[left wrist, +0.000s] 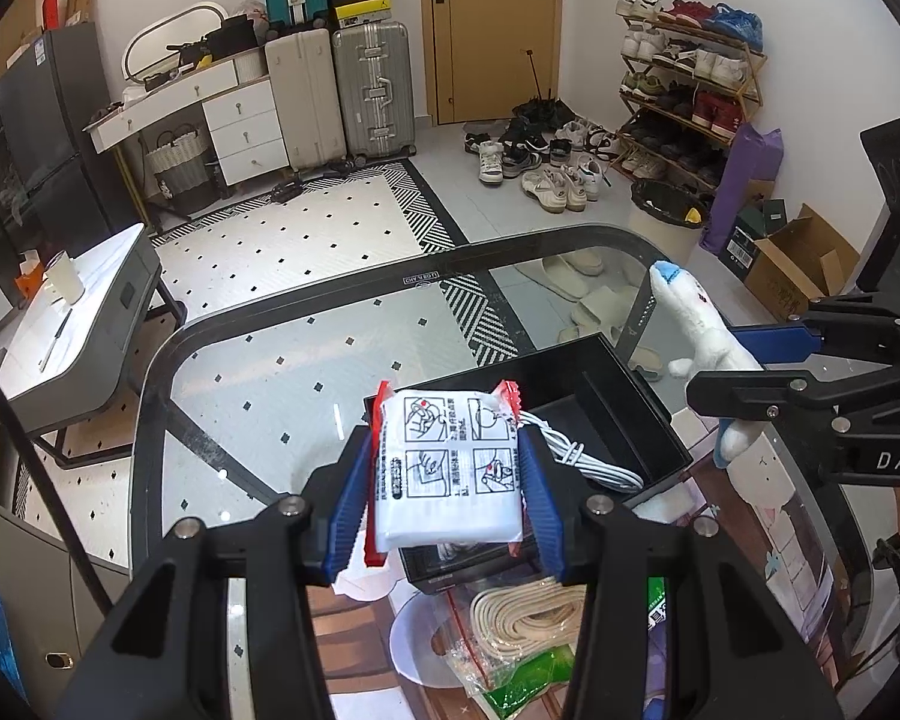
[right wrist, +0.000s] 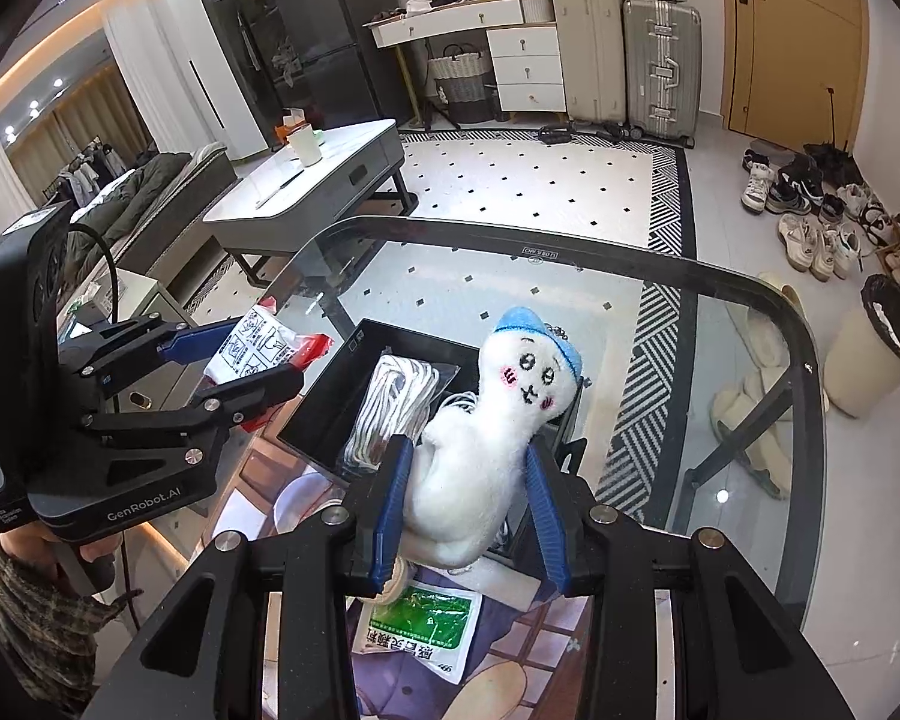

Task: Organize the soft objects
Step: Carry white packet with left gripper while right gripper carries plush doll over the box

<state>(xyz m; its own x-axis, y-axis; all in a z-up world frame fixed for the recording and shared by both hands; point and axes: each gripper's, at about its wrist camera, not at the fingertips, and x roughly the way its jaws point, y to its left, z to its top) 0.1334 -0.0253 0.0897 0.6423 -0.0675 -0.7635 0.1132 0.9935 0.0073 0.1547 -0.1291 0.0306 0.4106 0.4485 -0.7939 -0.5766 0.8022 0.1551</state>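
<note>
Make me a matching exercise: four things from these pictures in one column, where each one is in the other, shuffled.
Things:
1. plush doll
2. white packet
3. white cord
4. green packet

Places:
A. inside the black box
B. in the left tongs
C. lying on the table under the tongs
D. in the right tongs

Pairs: 1-D, 2-B, 3-A, 4-C
</note>
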